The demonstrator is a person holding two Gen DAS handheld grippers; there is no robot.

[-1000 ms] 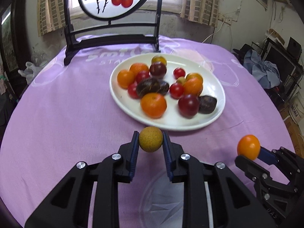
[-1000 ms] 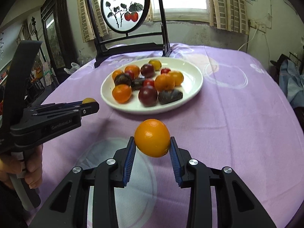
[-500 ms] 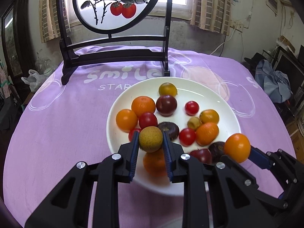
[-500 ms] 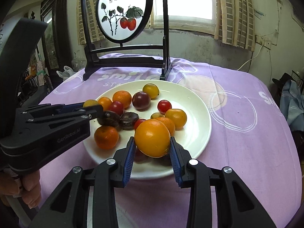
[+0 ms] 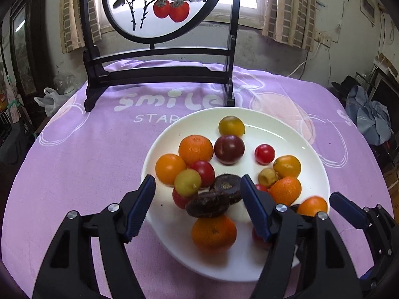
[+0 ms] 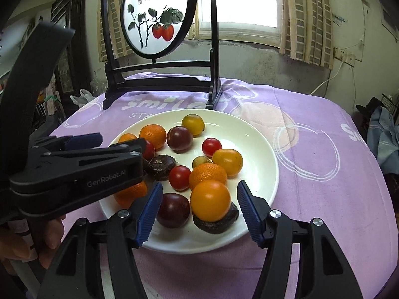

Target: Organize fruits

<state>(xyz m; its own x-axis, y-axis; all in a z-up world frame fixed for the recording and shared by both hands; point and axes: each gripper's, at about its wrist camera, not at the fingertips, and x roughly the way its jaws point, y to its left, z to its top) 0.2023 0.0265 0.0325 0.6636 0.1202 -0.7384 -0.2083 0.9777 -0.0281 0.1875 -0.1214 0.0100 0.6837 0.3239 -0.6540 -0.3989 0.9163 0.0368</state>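
Both your grippers hang wide open over the fruit plate, holding nothing.

Your purple cloth (image 5: pixel 74 164) covers the table, with the painted screen (image 5: pixel 159 7) standing at its far side and the white plate (image 6: pixel 256 134) just in front of it. Your left gripper (image 5: pixel 197 206) has its jaws spread wide above the near left part of the plate; the yellow-green fruit (image 5: pixel 187 182) lies loose between them, resting on the red and dark fruits, touching neither pad. Your right gripper (image 6: pixel 199 211) is spread just as wide over the near edge; the orange (image 6: pixel 210 200) sits free between its fingers, perched on a dark wrinkled fruit (image 6: pixel 217 220), beside a plum (image 6: pixel 173 209). The remaining oranges, plums and cherry tomatoes lie clustered across the plate.
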